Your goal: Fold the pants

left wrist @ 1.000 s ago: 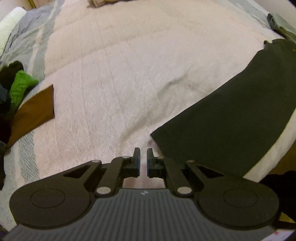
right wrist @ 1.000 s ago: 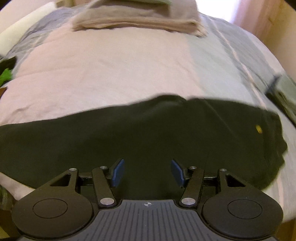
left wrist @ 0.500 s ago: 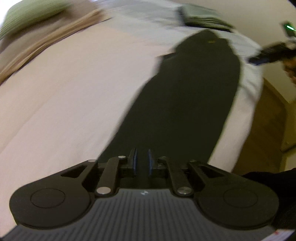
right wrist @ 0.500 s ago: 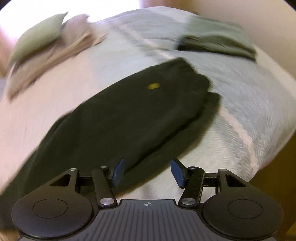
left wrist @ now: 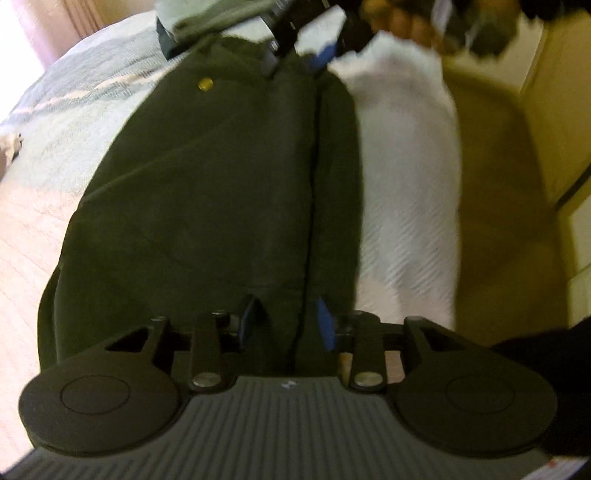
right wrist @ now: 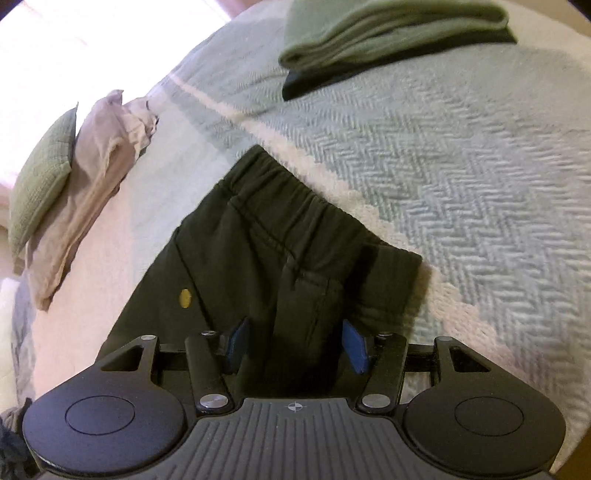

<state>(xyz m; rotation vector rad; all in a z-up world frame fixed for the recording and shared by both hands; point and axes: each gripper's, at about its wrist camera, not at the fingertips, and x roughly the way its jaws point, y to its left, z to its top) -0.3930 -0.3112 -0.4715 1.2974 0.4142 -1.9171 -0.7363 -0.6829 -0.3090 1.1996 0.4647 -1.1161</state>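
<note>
Item: dark pants (left wrist: pixel 221 192), flat on the bed (right wrist: pixel 461 155), long axis running from our left gripper (left wrist: pixel 286 326) to the waistband. Left jaws opening, holding nothing. Right gripper (right wrist: pixel 295 343) spread empty over the waistband, the nearer tool there.

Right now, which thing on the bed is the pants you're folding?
Find the herringbone bedspread. Near its pale stripe lie the dark pants, flat beneath both grippers. Unlike the folded green stack beyond, they have a gathered waistband and a small yellow dot.
</note>
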